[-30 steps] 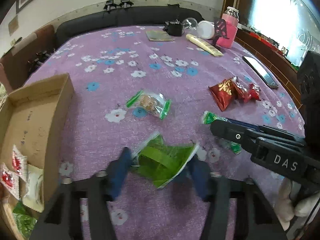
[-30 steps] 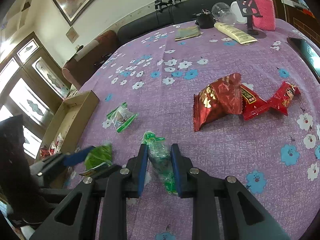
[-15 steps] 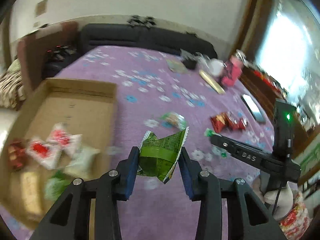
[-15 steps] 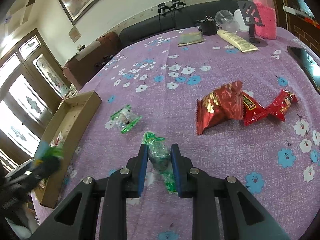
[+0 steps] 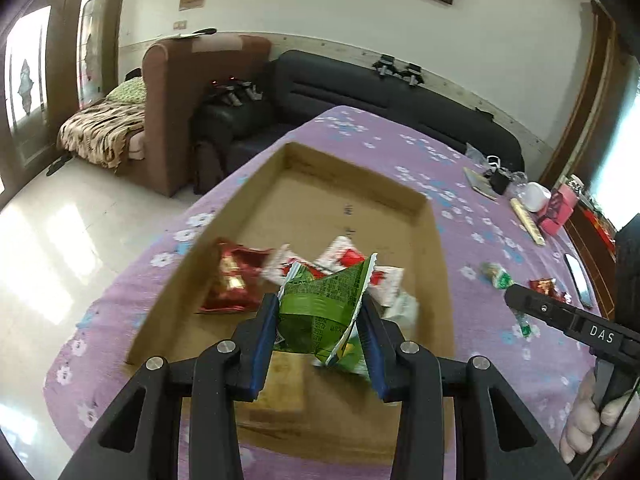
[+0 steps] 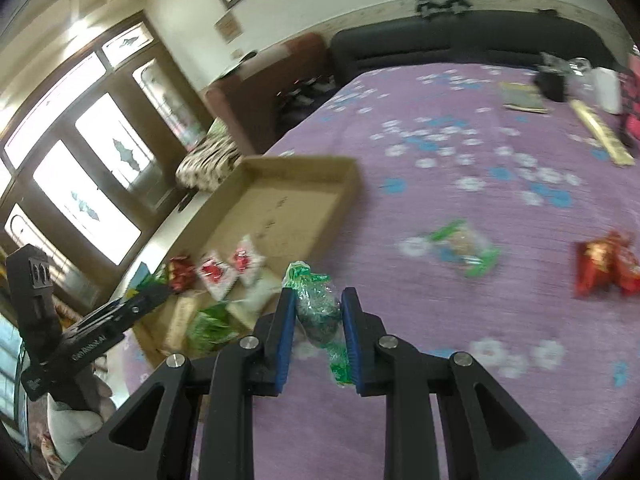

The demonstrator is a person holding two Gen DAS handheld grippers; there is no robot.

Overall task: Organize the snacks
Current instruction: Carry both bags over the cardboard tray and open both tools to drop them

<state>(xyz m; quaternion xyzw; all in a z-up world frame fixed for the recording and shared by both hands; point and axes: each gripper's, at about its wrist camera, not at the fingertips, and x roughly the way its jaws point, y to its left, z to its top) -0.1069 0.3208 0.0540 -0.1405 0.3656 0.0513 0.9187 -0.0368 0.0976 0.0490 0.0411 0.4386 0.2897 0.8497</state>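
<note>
Purple floral tablecloth (image 5: 472, 352), cardboard box (image 5: 436, 248) holding snack packets (image 5: 344, 256), both grippers gripping green packets.

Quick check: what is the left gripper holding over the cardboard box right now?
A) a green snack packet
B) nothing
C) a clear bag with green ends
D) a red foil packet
A: the left gripper pinches a crumpled green snack packet above the cardboard box.

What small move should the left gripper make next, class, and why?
Probably lower a little and open. The left gripper is shut on the green packet above the cardboard box, where other snacks already lie, so releasing there would add it to them.
</note>
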